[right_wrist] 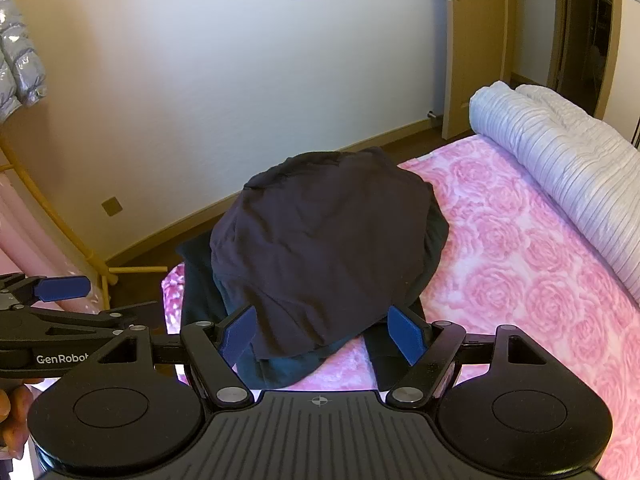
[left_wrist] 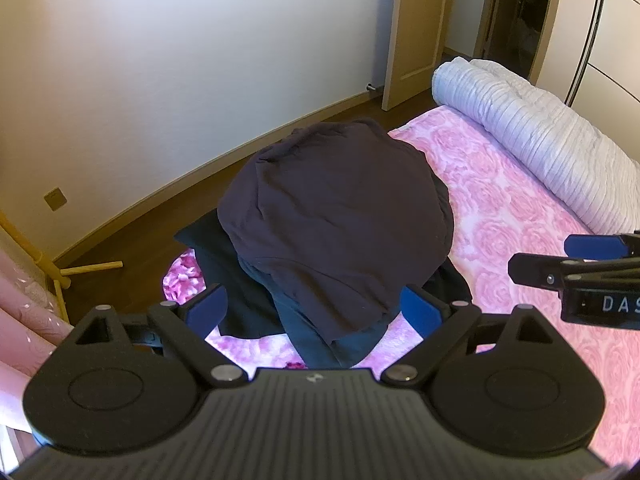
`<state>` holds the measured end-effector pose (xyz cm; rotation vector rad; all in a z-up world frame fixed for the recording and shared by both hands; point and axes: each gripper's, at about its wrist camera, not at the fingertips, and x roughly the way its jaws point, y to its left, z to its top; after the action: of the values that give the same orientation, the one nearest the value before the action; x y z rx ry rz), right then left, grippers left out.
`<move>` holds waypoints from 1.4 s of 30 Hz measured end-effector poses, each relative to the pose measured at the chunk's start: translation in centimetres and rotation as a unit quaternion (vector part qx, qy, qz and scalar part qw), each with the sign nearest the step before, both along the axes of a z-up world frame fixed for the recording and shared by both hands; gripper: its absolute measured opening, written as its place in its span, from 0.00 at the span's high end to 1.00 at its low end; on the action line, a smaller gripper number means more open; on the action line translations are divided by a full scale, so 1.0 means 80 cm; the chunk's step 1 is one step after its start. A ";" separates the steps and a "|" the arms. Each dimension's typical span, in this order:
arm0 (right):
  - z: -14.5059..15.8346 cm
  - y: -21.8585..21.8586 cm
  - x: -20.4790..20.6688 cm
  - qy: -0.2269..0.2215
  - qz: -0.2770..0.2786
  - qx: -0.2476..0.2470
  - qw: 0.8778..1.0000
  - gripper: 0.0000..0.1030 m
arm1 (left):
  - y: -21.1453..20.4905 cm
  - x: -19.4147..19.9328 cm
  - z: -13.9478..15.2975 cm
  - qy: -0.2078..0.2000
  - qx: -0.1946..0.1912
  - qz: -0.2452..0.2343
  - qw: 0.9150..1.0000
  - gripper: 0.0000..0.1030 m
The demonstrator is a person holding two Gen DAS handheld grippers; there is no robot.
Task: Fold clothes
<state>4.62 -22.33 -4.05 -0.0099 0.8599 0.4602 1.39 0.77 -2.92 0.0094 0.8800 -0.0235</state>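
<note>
A dark purple-black garment (left_wrist: 340, 220) lies in a rounded heap on top of darker clothes (left_wrist: 248, 304) at the corner of the pink rose-patterned bed (left_wrist: 520, 216). It also shows in the right wrist view (right_wrist: 324, 248). My left gripper (left_wrist: 316, 306) is open, its blue pads on either side of the heap's near edge, holding nothing. My right gripper (right_wrist: 326, 334) is open too, just before the heap's near hem. The right gripper shows at the right edge of the left view (left_wrist: 576, 264), and the left gripper at the left edge of the right view (right_wrist: 60, 300).
A rolled grey-white duvet (left_wrist: 540, 136) lies along the far right of the bed. Wooden floor (left_wrist: 132, 240), a white wall and an open door (left_wrist: 416, 32) lie beyond. A yellow wooden rack (right_wrist: 80, 248) and pink rolls (left_wrist: 24, 320) stand at the left.
</note>
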 end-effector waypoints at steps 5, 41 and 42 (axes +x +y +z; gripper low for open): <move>0.000 0.000 0.002 0.000 -0.001 0.001 1.000 0.26 | -0.002 0.000 0.001 0.002 0.001 0.000 1.000 0.11; -0.038 0.013 0.042 0.022 -0.003 -0.006 1.000 0.26 | 0.057 0.038 -0.031 0.019 0.023 0.002 1.000 0.11; -0.044 0.020 0.051 0.022 -0.003 -0.011 1.000 0.26 | 0.063 0.052 -0.040 0.018 0.026 -0.006 0.999 0.11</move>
<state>8.70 -20.75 -7.59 -0.0182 0.9090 0.4472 5.54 5.83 -6.08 0.0637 0.9165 -0.0127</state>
